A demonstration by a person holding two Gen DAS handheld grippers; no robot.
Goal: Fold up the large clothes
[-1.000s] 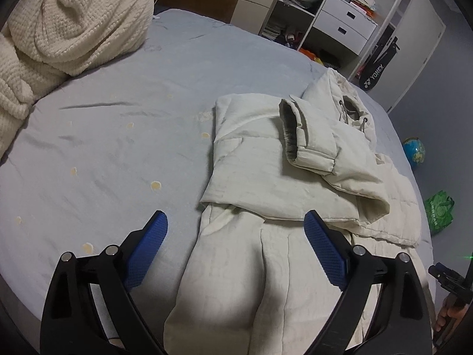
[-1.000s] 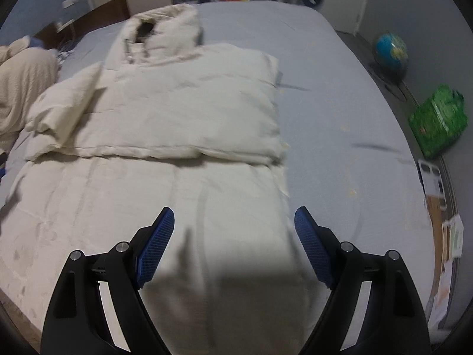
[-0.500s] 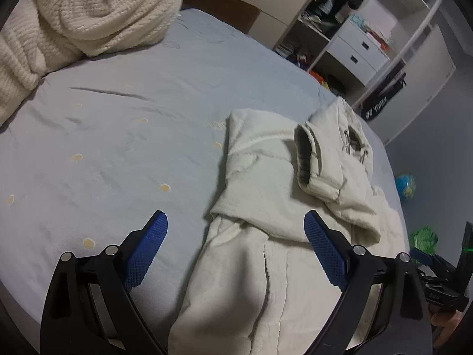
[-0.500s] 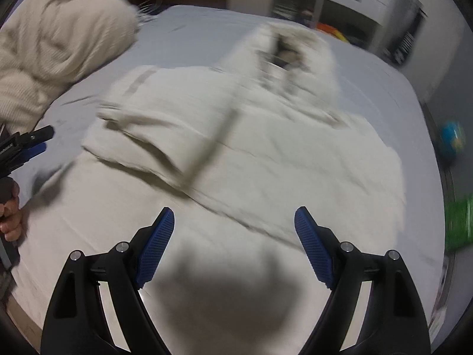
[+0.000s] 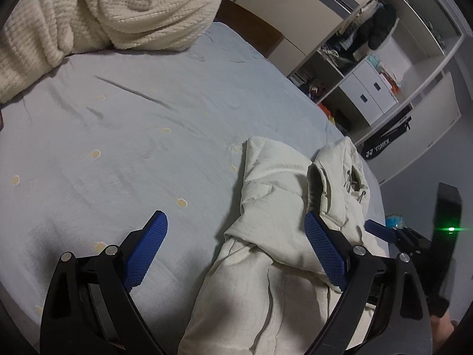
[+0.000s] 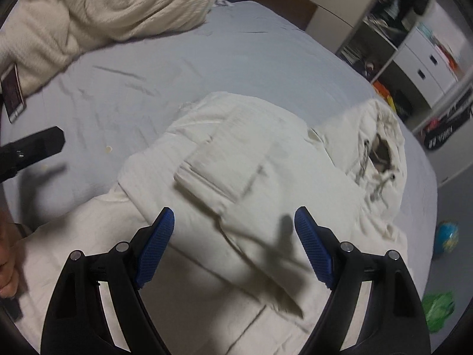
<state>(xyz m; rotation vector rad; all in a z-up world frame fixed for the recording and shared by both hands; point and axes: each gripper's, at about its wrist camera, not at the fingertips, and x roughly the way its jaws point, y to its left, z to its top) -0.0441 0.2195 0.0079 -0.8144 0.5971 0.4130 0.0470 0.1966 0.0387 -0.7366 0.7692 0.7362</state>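
Note:
A cream padded hooded jacket (image 5: 275, 207) lies on the light blue bed sheet (image 5: 133, 136), its sleeves folded across the body and the hood (image 6: 381, 145) at the far end. It also shows in the right wrist view (image 6: 236, 183). My left gripper (image 5: 236, 251) is open and empty, low over the jacket's near left edge. My right gripper (image 6: 235, 245) is open and empty above the jacket's lower body. The right gripper's tip also shows at the right edge of the left wrist view (image 5: 393, 233).
A cream knitted blanket (image 5: 103, 11) is heaped at the bed's far left. A phone (image 6: 11, 94) lies beside it. Open shelves and white drawers (image 5: 372, 88) stand beyond the bed. A small globe (image 6: 448, 236) and a green bag (image 6: 437, 310) lie on the floor at right.
Both grippers have swung leftwards and lower over the jacket's near end. The right one turned from the jacket's right side toward its middle. Both stay open.

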